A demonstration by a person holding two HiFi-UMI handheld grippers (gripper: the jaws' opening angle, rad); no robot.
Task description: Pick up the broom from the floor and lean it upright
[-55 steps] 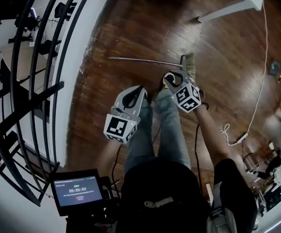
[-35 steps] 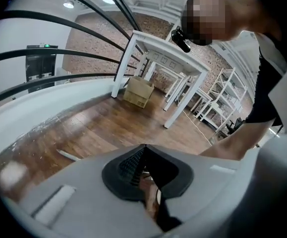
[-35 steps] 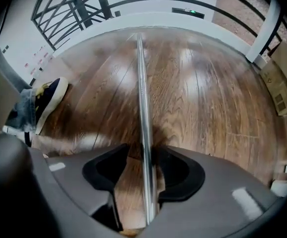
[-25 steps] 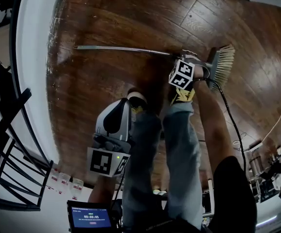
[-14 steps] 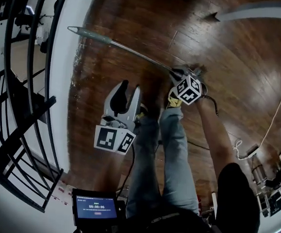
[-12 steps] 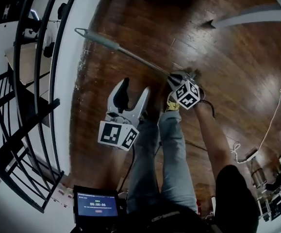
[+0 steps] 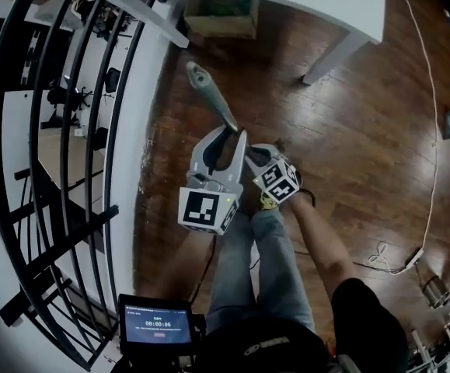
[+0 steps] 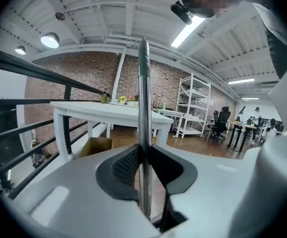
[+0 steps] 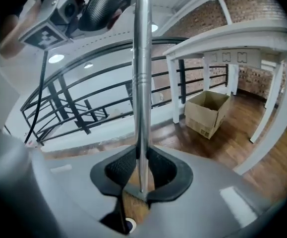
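The silver-handled broom [image 7: 209, 92] stands nearly upright beside the black metal railing [image 8: 29, 69], over the dark wooden floor [image 7: 364, 130]. The right gripper [image 9: 142, 170] pinches the pole low down; the left gripper [image 8: 144, 157], higher up, has its jaws closing onto the same pole.

- Loft-style open-plan office / lab workspace, mezzanine level.
- Brick wall [image 8: 84, 78], white beamed ceiling [image 8: 108, 14] and strip light [image 8: 188, 31] were visible.
- White shelving rack [image 8: 195, 105], office chairs [image 8: 221, 120] and desks [image 8: 247, 128] stood in the background.
- Black railing [image 7: 69, 130] edged the dark wood floor [image 7: 349, 130].
- White table [image 8: 98, 110] was near, with a cardboard box [image 9: 207, 110] under it.
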